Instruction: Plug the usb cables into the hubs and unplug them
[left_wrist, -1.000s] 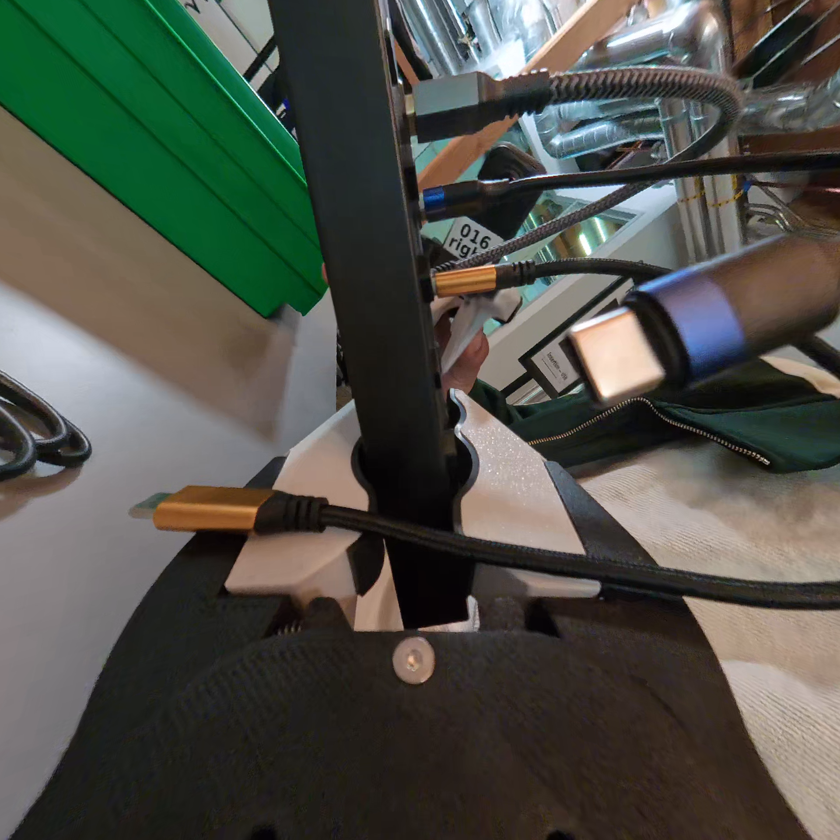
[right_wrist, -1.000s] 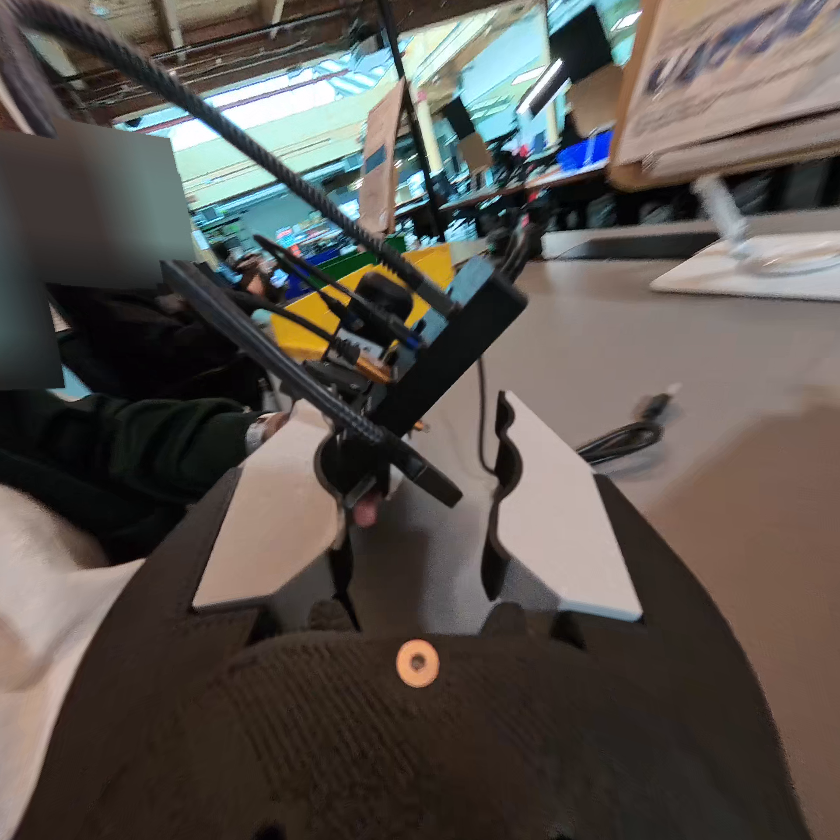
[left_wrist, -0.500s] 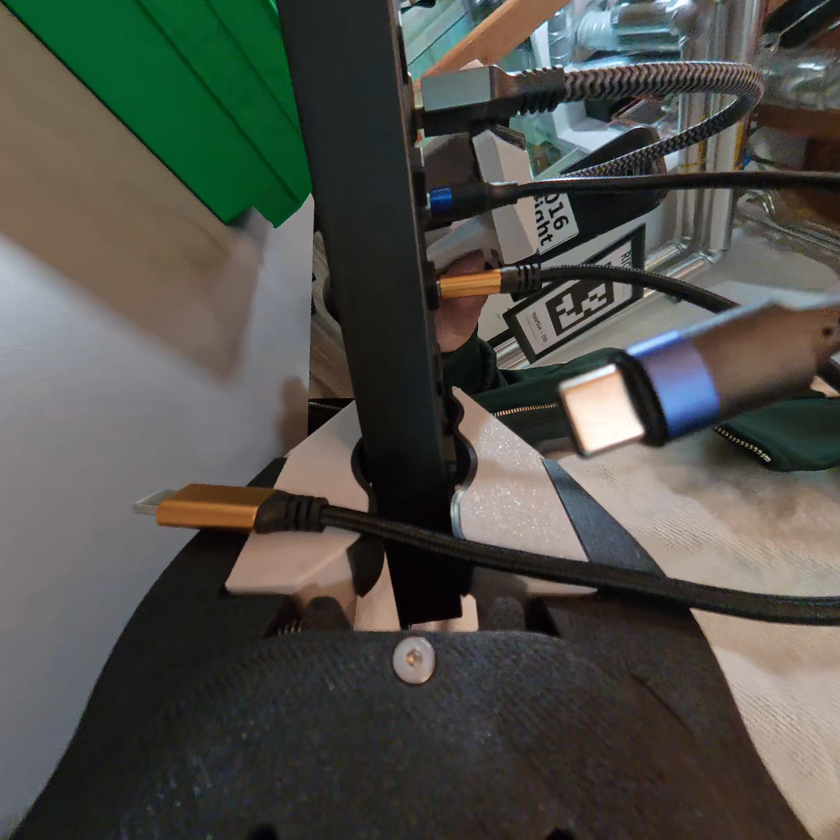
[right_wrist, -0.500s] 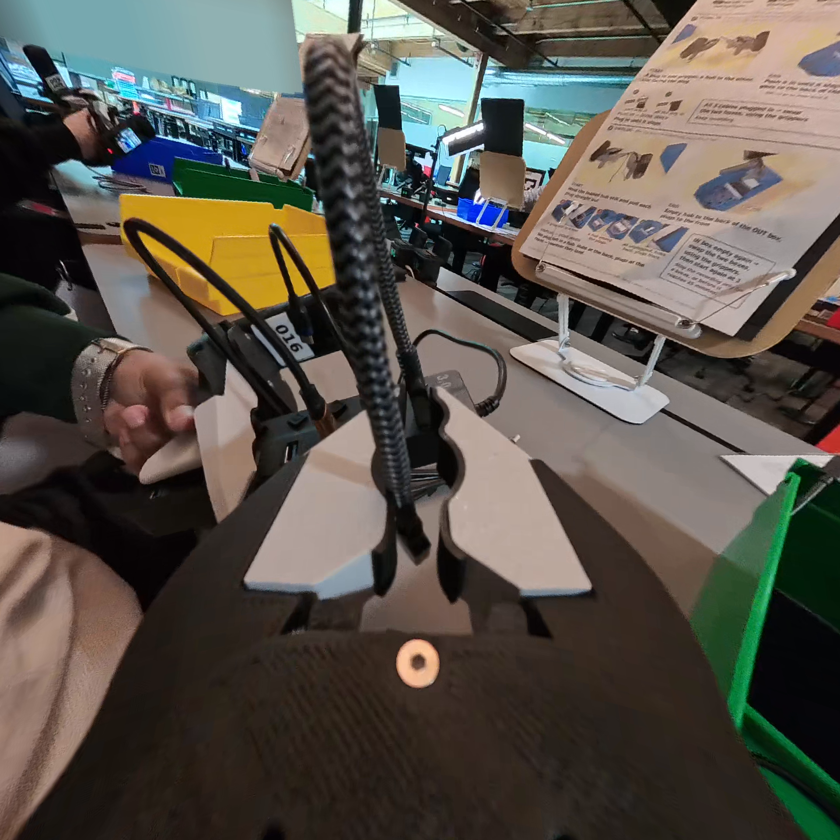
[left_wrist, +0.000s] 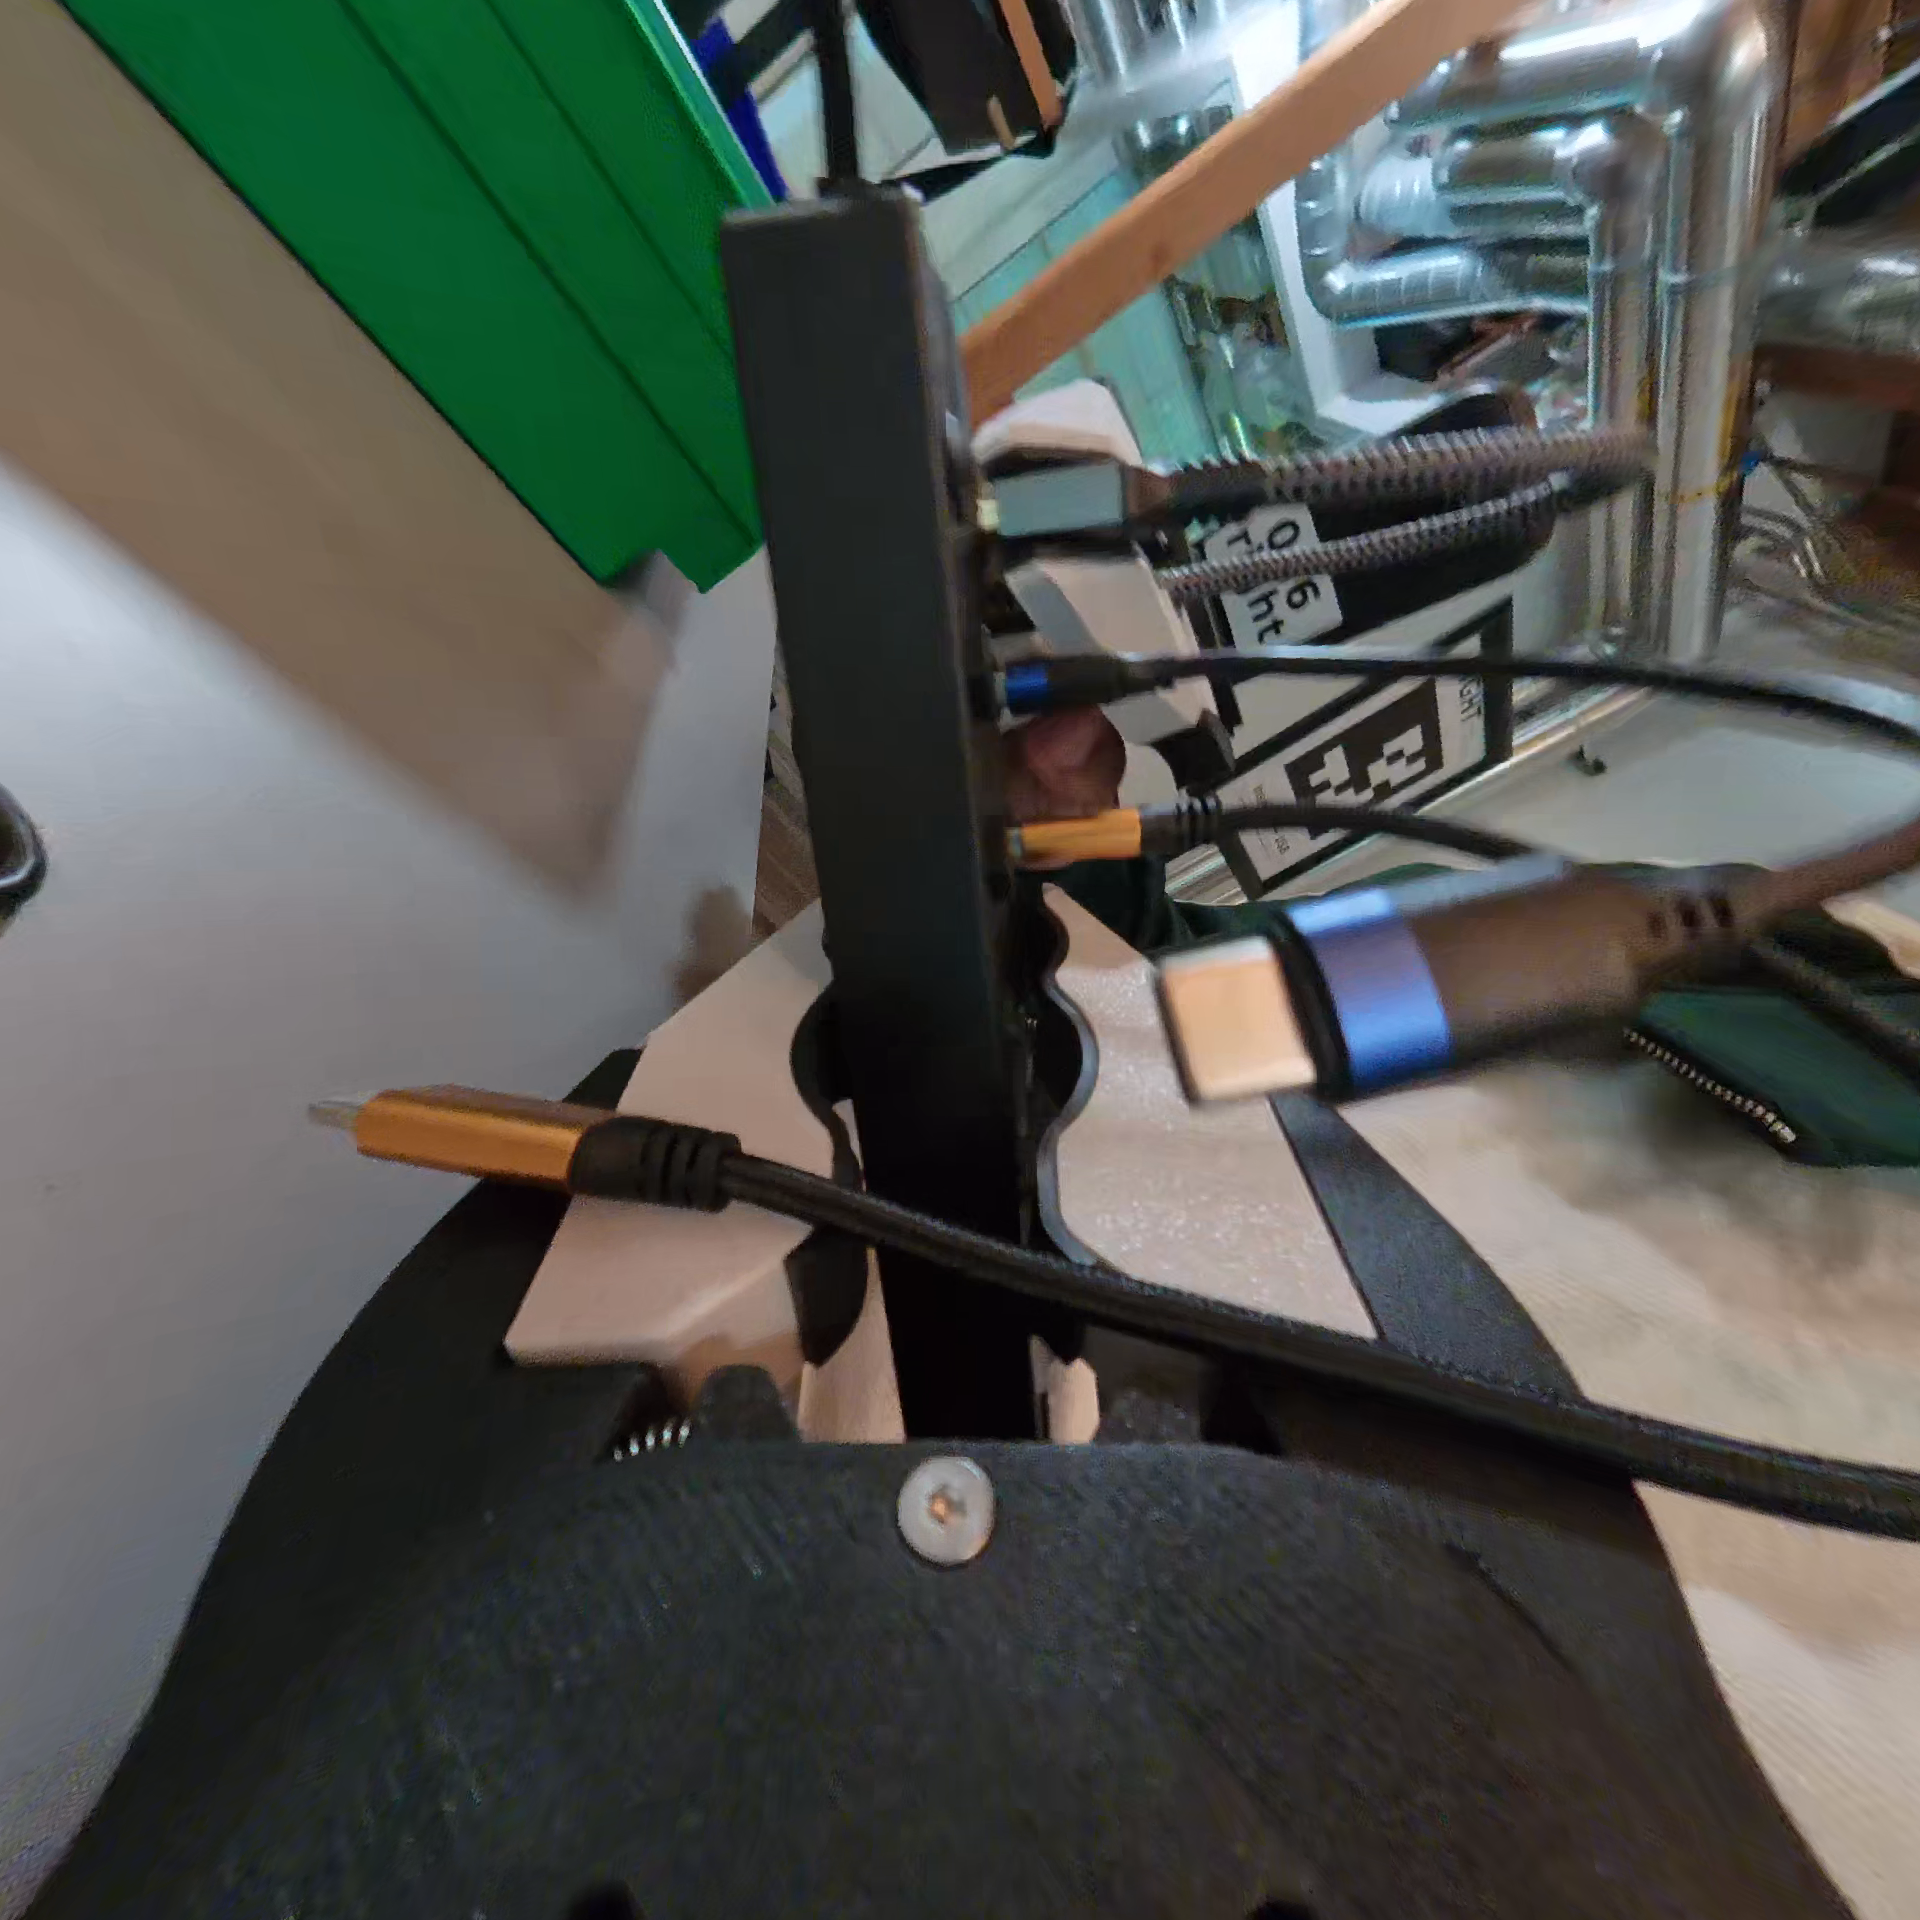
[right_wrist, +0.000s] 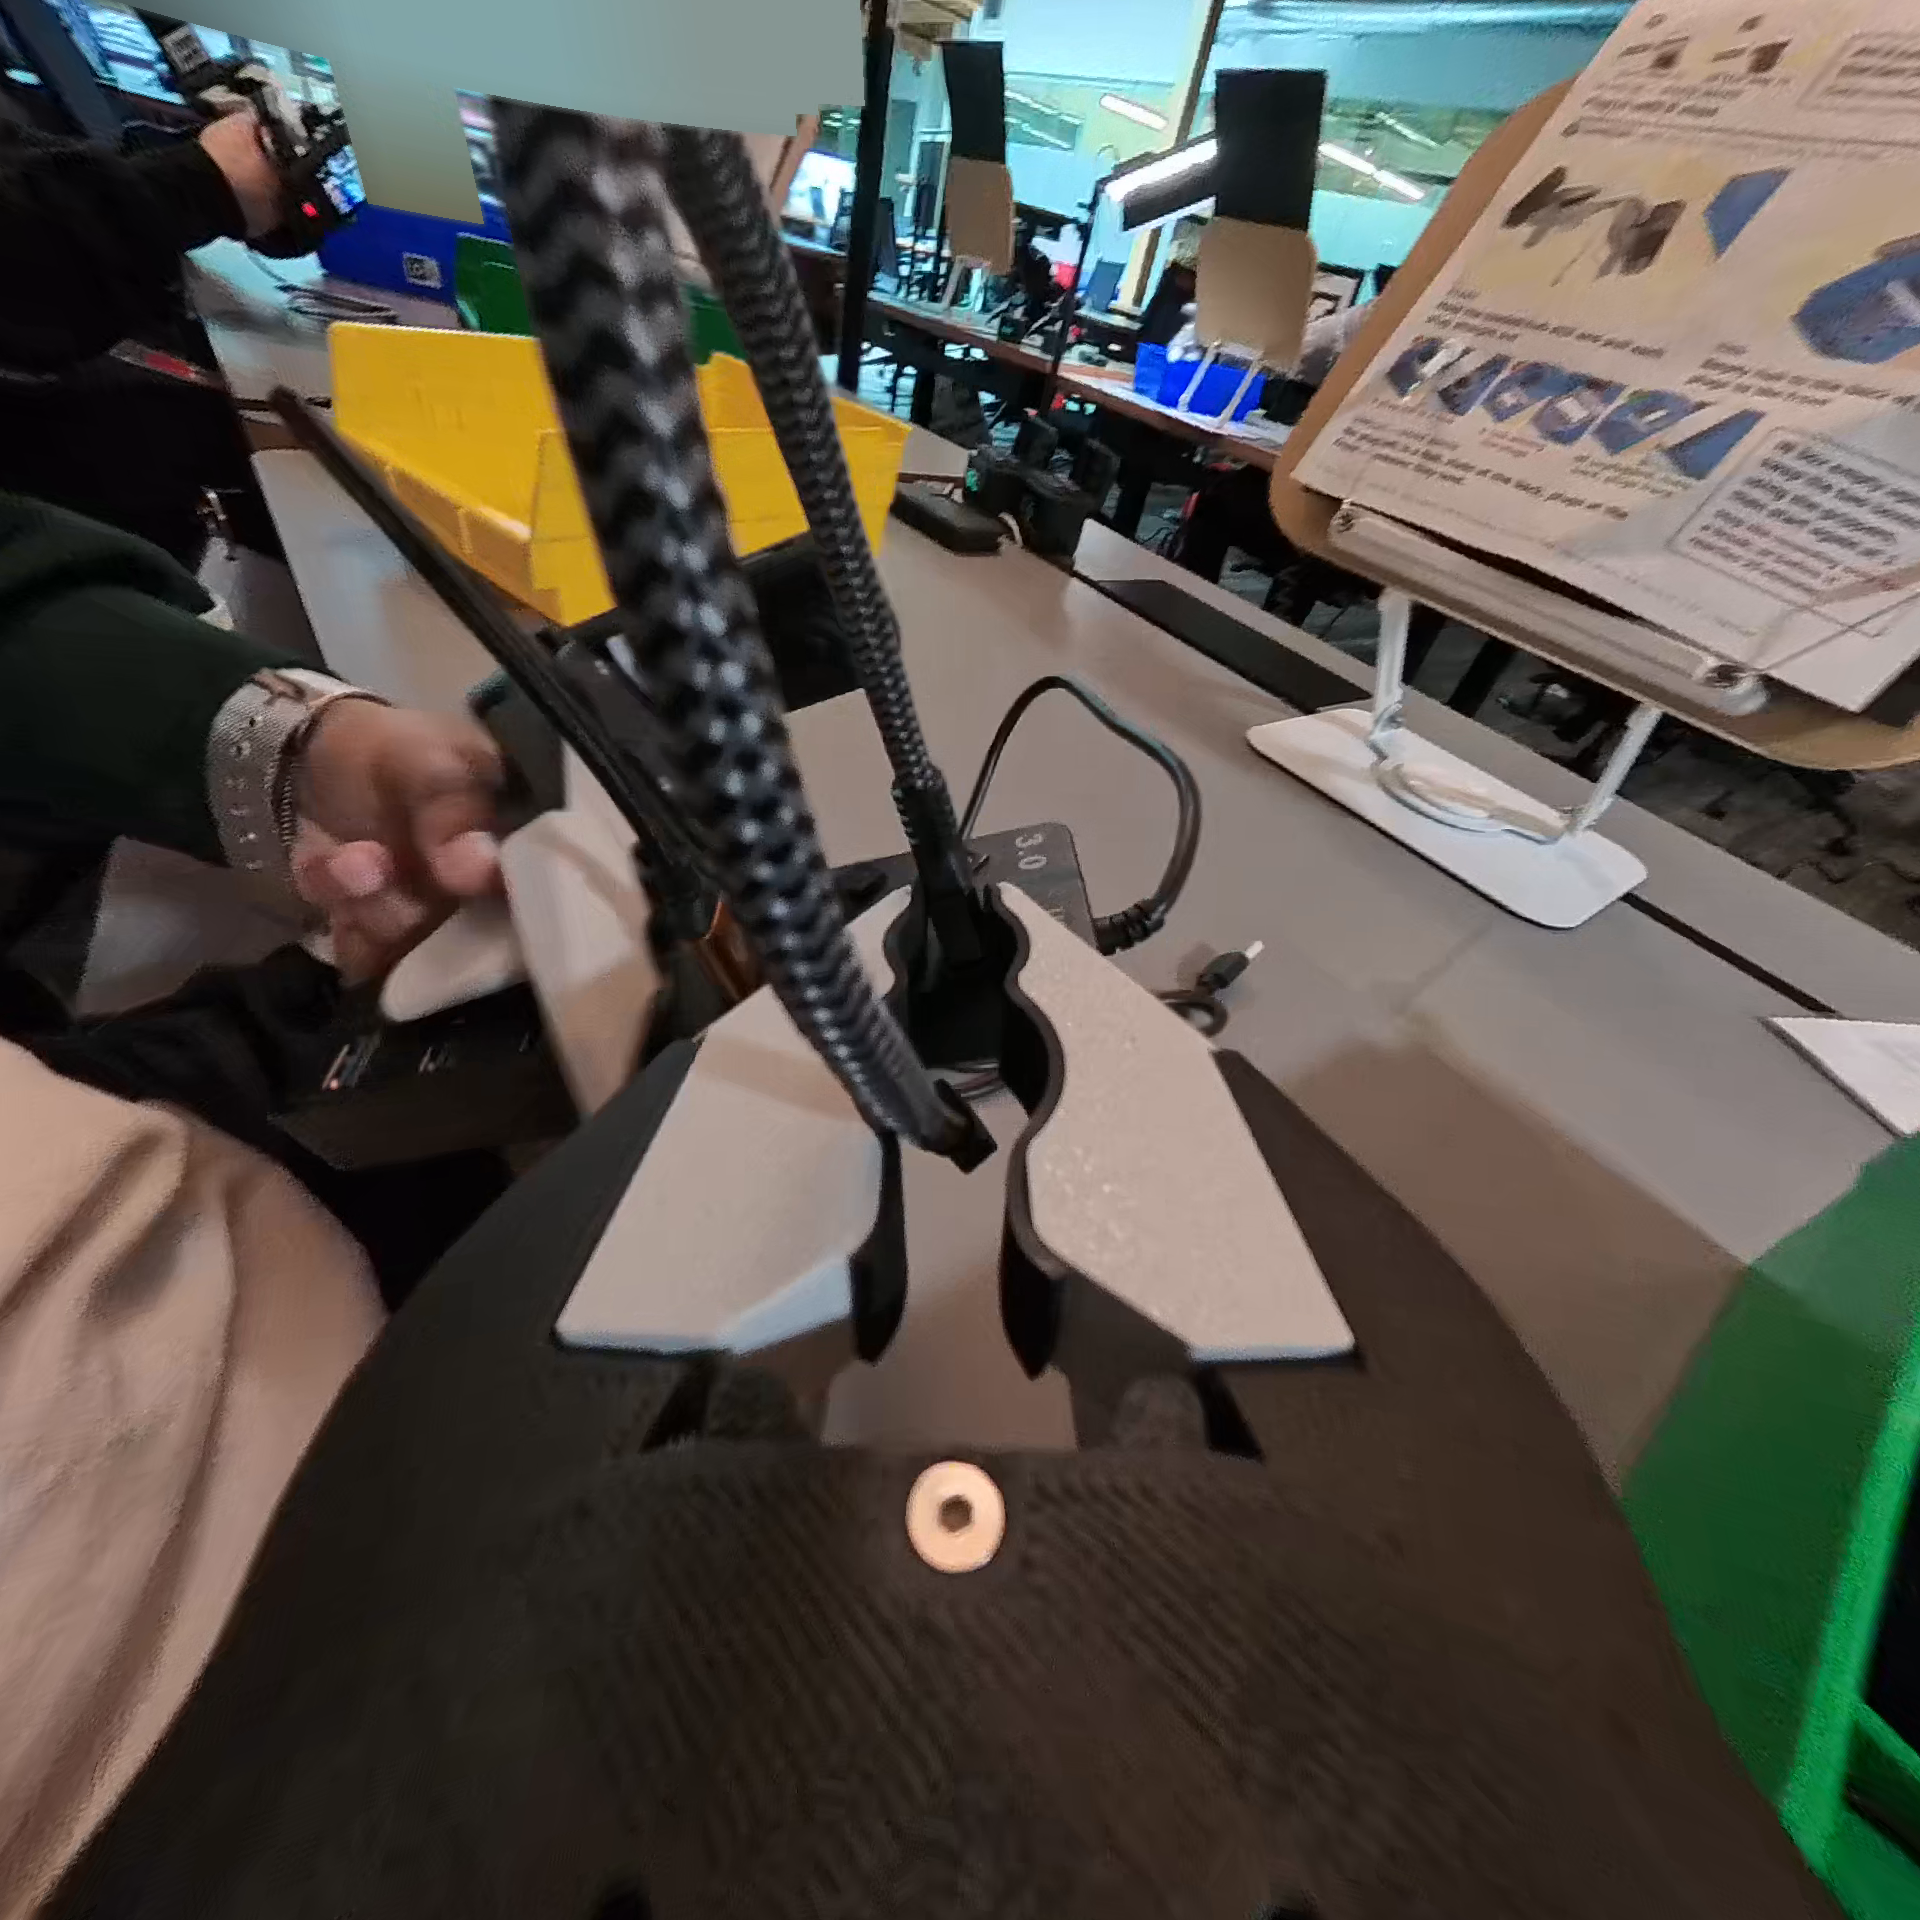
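My left gripper (left_wrist: 925, 987) is shut on a black USB hub (left_wrist: 852, 623) and holds it upright above the table. Three cables are plugged into its right side: a grey braided plug (left_wrist: 1060, 501), a blue-collared plug (left_wrist: 1039, 686) and a gold plug (left_wrist: 1081, 834). A loose gold plug (left_wrist: 468, 1132) lies across my left finger. A loose blue-collared plug (left_wrist: 1299, 997) hangs at the right. My right gripper (right_wrist: 951, 935) is closed around the braided cable's plug at the hub (right_wrist: 1044, 857); its white fingers (left_wrist: 1101, 603) show behind the hub.
A green bin (left_wrist: 468, 260) stands at the left and also shows near my right gripper (right_wrist: 1818, 1455). A yellow bin (right_wrist: 468, 468) sits at the back of the grey table (right_wrist: 1455, 1039). An instruction sheet on a stand (right_wrist: 1662, 364) stands at the right. A loose black cable (right_wrist: 1216, 977) lies beyond the hub.
My right gripper was open beside the hub a second ago; it has swung over and closed on the braided cable's plug. The hub has shifted a little in the left view.
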